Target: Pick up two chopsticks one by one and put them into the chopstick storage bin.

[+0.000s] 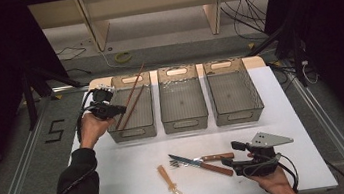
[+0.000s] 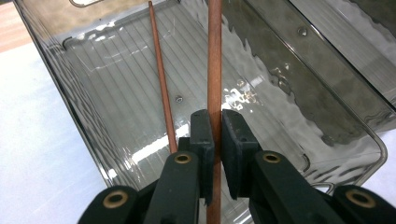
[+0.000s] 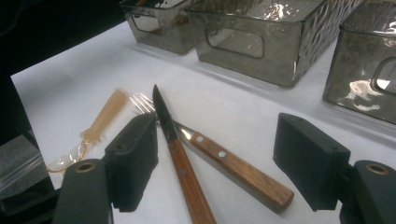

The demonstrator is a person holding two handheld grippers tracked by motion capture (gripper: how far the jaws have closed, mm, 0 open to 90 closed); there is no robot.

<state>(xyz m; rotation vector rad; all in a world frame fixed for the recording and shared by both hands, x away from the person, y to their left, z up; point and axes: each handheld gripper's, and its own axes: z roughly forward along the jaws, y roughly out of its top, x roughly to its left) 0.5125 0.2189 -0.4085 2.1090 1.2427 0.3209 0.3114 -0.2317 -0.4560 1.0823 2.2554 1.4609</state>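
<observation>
The left gripper (image 2: 214,140) pinched one chopstick (image 2: 214,70) over the left bin (image 1: 150,130), the stick's long axis running straight ahead from the jaws and along the bin's length, nearly parallel to the second chopstick (image 2: 161,70) lying inside. The right gripper (image 3: 215,158) stood with jaws spread astride the knife (image 3: 180,158) and fork (image 3: 233,165), whose wooden handles pointed toward it.

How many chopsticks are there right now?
2: one chopstick is clamped in the left tongs above the left bin, the other chopstick rests inside that bin.
</observation>
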